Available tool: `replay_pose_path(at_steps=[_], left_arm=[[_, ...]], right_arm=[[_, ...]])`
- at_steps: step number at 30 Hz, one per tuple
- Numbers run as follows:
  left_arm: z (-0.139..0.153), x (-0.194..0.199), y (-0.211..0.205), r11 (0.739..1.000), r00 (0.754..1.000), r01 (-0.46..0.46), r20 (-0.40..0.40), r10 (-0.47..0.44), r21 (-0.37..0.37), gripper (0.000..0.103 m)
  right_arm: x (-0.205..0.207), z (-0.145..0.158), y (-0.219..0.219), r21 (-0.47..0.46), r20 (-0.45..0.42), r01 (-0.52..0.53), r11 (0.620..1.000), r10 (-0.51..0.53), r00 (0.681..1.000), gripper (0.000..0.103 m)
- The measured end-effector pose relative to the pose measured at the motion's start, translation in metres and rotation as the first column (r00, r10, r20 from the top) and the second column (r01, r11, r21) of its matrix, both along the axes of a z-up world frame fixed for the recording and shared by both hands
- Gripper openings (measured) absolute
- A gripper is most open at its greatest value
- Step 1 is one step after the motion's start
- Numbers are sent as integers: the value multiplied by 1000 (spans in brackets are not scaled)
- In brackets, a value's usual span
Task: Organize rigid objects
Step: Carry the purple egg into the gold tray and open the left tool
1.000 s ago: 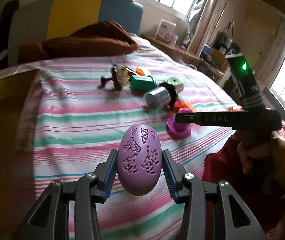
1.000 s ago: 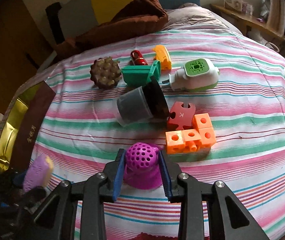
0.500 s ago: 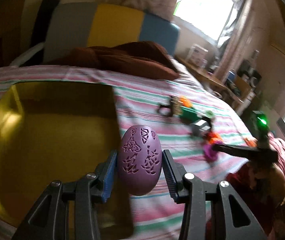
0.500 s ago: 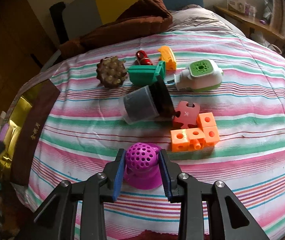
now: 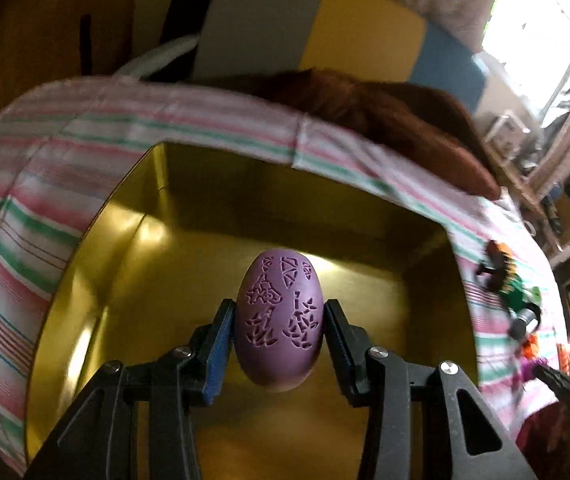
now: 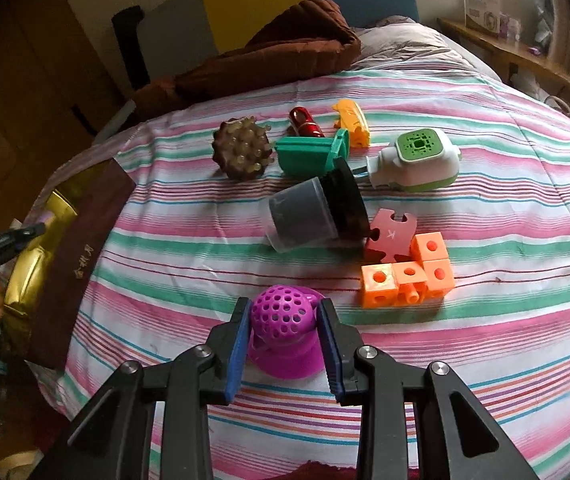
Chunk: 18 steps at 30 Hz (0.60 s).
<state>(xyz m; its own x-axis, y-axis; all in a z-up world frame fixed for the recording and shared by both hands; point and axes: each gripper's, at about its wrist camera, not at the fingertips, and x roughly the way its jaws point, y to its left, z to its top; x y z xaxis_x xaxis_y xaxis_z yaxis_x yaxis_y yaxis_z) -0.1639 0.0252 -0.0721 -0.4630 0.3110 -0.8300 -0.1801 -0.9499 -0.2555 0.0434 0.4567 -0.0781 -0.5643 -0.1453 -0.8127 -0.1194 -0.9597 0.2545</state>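
My left gripper (image 5: 279,316) is shut on a purple egg-shaped object with cut-out patterns (image 5: 279,320) and holds it above the inside of a gold box (image 5: 125,264) at the bed's left edge. My right gripper (image 6: 285,320) has its blue pads against the domed top of a magenta perforated toy (image 6: 285,332) that stands on the striped bedspread (image 6: 165,264). The gold box also shows in the right wrist view (image 6: 29,276) at far left, with the left gripper over it.
On the bedspread lie an orange block cluster (image 6: 409,276), a red puzzle piece (image 6: 391,236), a dark cup on its side (image 6: 309,216), a green holder (image 6: 311,154), a white and green device (image 6: 417,164), a knobbly brown ball (image 6: 243,154), a red tube and a yellow clip. A brown blanket (image 6: 269,56) lies behind.
My left gripper has swung left with the purple egg, from over the bedspread to over the gold box. My right gripper has stayed on the magenta toy.
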Motion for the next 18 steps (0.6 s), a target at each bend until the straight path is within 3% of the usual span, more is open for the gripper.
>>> replay_pose_path(at_steps=[6, 14, 18], left_arm=[[-22, -35, -7, 997, 993, -31, 109, 39, -70, 44], [-18, -59, -19, 980, 995, -96, 21, 101, -174, 45], [-8, -44, -26, 987, 995, -100, -8, 100, -127, 46]], right_arm=[[2, 6, -2, -20, -34, -11, 1000, 10, 999, 34], [0, 3, -3, -12, -24, -15, 1000, 15, 1000, 34], [0, 3, -7, 2, -27, -31, 1000, 31, 999, 34]])
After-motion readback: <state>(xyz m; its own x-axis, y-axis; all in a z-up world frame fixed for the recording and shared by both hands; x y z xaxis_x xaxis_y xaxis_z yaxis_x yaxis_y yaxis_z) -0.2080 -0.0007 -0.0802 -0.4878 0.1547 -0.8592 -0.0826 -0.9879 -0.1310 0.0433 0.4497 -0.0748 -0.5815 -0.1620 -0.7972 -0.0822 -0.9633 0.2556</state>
